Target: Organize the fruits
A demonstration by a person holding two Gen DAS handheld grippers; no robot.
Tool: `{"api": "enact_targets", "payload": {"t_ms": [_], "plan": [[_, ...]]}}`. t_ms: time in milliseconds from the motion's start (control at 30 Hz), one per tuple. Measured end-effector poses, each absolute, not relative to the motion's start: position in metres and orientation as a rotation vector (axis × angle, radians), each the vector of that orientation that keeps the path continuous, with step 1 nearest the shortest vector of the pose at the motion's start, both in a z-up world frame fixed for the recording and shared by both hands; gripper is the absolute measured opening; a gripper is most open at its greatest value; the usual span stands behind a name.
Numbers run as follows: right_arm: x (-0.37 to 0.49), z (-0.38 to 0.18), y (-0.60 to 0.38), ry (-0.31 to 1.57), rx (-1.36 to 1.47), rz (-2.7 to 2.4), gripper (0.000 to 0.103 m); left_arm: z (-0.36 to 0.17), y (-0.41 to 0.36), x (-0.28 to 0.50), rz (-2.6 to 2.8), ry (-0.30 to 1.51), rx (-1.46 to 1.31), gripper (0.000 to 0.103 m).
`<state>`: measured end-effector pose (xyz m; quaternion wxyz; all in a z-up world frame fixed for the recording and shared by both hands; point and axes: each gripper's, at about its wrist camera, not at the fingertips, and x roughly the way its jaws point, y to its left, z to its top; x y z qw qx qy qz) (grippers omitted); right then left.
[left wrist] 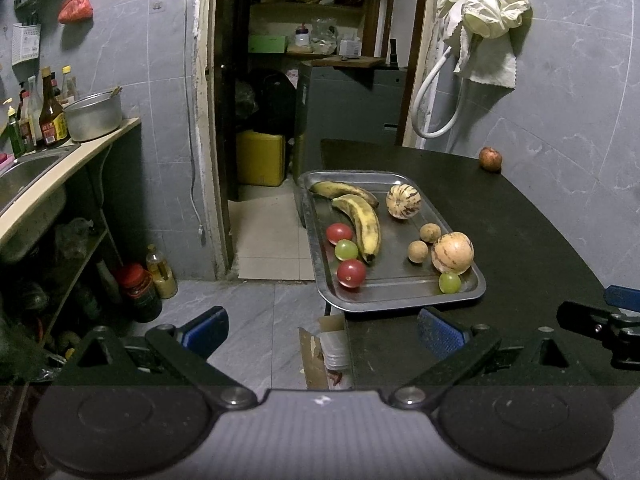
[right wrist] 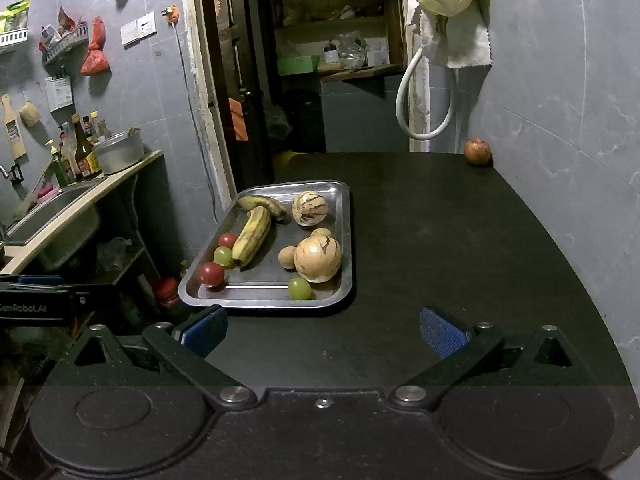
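Observation:
A steel tray (left wrist: 400, 301) (right wrist: 264, 303) sits at the left edge of a black table. It holds two bananas (left wrist: 360, 224) (right wrist: 253, 234), two striped melons (left wrist: 452, 252) (right wrist: 318, 258), two red tomatoes (left wrist: 351, 273) (right wrist: 211, 273), two green grapes (left wrist: 449, 282) (right wrist: 299, 288) and two small brown fruits (left wrist: 417, 251). A reddish pomegranate (left wrist: 490, 158) (right wrist: 477, 151) lies alone at the table's far right, by the wall. My left gripper (left wrist: 322, 330) hangs open in front of the tray, off the table's left corner. My right gripper (right wrist: 324, 332) stands open over the table, just before the tray. Both hold nothing.
A grey tiled wall (right wrist: 560, 120) bounds the table on the right. An open doorway (left wrist: 304, 100) lies behind the tray. At left stand a sink counter (left wrist: 52, 168) with bottles and a pot (left wrist: 94, 116), and jars on the floor (left wrist: 140, 292). A cardboard box (left wrist: 320, 352) sits below the table's corner.

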<state>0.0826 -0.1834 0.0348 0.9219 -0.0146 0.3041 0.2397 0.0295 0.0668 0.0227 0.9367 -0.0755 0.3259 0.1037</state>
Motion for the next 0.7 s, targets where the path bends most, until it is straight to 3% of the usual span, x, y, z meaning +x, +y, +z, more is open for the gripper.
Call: {"api": "enact_targets", "payload": {"t_ms": [700], "plan": [[0.0828,0.0354,-0.1834,0.627,-0.03,0.492,0.102,0.0217,0.0665,0.029,0.214,0.668,-0.154,0.102]]}}
